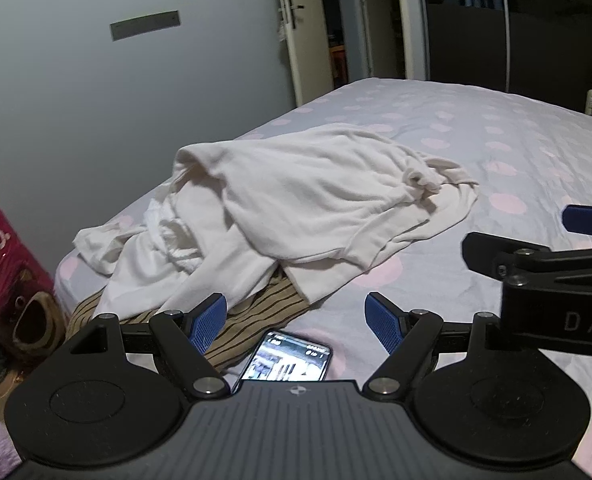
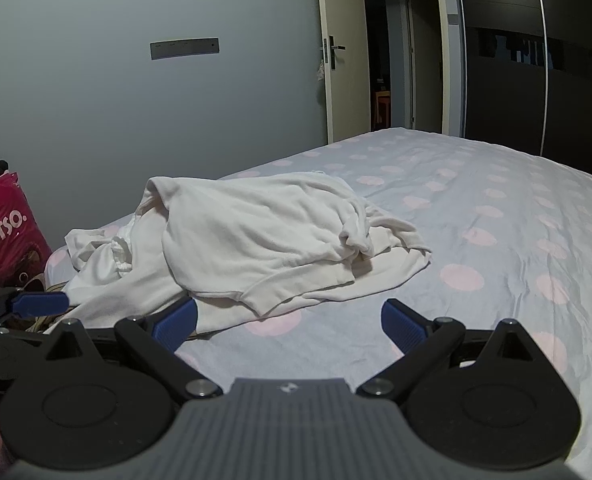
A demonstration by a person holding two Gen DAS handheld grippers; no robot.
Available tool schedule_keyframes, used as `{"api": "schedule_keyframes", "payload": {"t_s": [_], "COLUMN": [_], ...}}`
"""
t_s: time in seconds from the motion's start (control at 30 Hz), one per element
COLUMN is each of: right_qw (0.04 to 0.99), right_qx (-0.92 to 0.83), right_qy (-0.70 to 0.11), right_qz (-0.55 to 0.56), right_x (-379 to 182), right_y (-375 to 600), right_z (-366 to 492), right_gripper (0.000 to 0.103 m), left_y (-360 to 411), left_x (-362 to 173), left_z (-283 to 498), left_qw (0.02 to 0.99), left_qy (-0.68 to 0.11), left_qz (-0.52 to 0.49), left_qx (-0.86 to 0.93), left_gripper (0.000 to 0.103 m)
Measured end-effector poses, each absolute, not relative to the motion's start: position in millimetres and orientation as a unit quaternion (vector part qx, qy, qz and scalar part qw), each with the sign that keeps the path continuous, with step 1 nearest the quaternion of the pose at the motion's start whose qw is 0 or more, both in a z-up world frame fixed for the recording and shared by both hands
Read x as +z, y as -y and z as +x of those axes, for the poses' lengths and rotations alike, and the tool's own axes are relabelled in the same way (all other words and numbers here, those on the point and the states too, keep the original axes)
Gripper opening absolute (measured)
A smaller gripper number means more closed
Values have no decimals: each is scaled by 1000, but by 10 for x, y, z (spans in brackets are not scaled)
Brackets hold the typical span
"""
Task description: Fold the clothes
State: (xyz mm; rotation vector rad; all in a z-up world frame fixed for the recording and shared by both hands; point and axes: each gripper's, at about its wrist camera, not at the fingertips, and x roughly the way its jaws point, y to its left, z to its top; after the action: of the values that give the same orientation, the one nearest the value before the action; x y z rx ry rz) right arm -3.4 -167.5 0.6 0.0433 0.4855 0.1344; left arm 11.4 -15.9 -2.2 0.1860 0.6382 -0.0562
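White clothes (image 1: 296, 204): we see them heaped, unfolded, on the bed (image 1: 496, 152).
Direction: ahead of both grippers, left of centre.
Nearer: left gripper (image 1: 296, 320), we judge.
Fingers: left gripper and right gripper (image 2: 289, 318) spread, holding nothing.

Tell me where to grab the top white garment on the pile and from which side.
Grip the top white garment at its near hem, the thick folded edge that overhangs the layers below. Come from the near side, low over the bedsheet: that edge faces both open hand-held grippers.
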Motion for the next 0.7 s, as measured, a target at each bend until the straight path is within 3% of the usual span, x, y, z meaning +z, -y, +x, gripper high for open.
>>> {"api": "schedule_keyframes", "payload": {"t_s": [0.43, 0.7], "right_qw": [968, 964], "right_qx": [59, 52], "right_qy": [-240, -258], "right_qz": [32, 34], "right_x": [-151, -384], "right_y": [1812, 1975], "right_z": [151, 382], "right_gripper": [99, 99], "left_y": [-78, 77], "left_x": [-162, -360], "left_z": [488, 814], "left_qw": [929, 916], "left_qy": [-361, -358], "left_qz": [14, 138], "left_qx": [-79, -115], "left_gripper": [77, 77]}}
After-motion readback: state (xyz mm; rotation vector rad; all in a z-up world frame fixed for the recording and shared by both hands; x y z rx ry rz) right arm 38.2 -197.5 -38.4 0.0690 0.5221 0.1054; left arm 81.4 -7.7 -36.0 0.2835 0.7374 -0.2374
